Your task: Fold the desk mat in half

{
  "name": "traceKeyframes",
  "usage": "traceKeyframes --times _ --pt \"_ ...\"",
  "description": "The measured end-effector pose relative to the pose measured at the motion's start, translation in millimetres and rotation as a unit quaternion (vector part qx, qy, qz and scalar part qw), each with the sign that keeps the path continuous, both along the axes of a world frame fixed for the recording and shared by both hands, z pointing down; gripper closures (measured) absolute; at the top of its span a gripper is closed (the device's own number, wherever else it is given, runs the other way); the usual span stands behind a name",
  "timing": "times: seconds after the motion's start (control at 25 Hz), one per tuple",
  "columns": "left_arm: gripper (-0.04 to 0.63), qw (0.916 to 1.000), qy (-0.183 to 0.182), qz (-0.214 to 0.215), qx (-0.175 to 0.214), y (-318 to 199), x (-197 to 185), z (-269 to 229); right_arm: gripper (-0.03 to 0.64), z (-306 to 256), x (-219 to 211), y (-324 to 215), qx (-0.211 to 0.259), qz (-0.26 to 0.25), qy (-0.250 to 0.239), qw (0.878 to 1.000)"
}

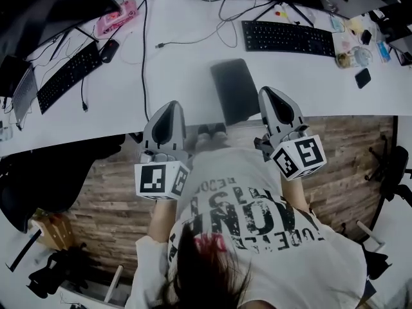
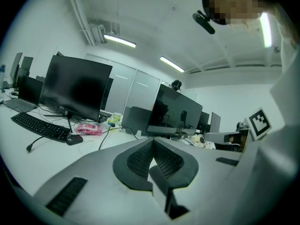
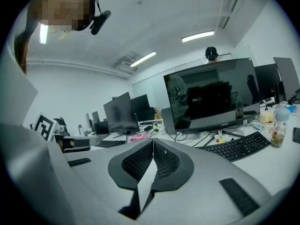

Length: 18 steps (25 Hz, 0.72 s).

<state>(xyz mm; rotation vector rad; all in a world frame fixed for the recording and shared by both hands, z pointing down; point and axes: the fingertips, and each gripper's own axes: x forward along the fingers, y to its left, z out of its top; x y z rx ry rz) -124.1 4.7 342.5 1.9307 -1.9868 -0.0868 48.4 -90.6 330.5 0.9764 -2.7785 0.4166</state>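
Note:
The desk mat [image 1: 235,90] is a dark grey rectangle lying flat on the white desk [image 1: 187,76], its near end at the desk's front edge. My left gripper [image 1: 171,105] hovers at the desk edge, left of the mat and apart from it. My right gripper [image 1: 270,93] hovers just right of the mat's near end. In the left gripper view the left gripper [image 2: 153,141] has its jaws closed tip to tip with nothing held. The right gripper [image 3: 153,140] looks the same in its own view. Neither gripper view shows the mat.
A black keyboard [image 1: 288,37] lies behind the mat, and another keyboard [image 1: 67,76] with a mouse [image 1: 108,50] is at the left. Cables, a pink item [image 1: 117,18] and a phone [image 1: 363,77] lie on the desk. Monitors [image 3: 211,95] stand at the back. A black chair [image 1: 51,179] stands at the left.

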Motion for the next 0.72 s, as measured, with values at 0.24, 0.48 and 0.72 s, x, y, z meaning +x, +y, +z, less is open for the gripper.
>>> traceKeyframes --times 0.24,0.48,0.72 --pt "0.594 0.9999 0.001 -0.009 -0.004 10 1 1 0.615 -10 1 -1 0.017 -0.006 0.004 1.0" --pt "0.594 1.0 0.001 -0.008 -0.005 18 10 0 0.615 -9 2 5 0.016 -0.011 0.009 1.0" --pt "0.594 0.9999 -0.005 -0.014 -0.002 21 12 -4 0.615 -6 4 13 0.017 -0.019 0.016 1.0"
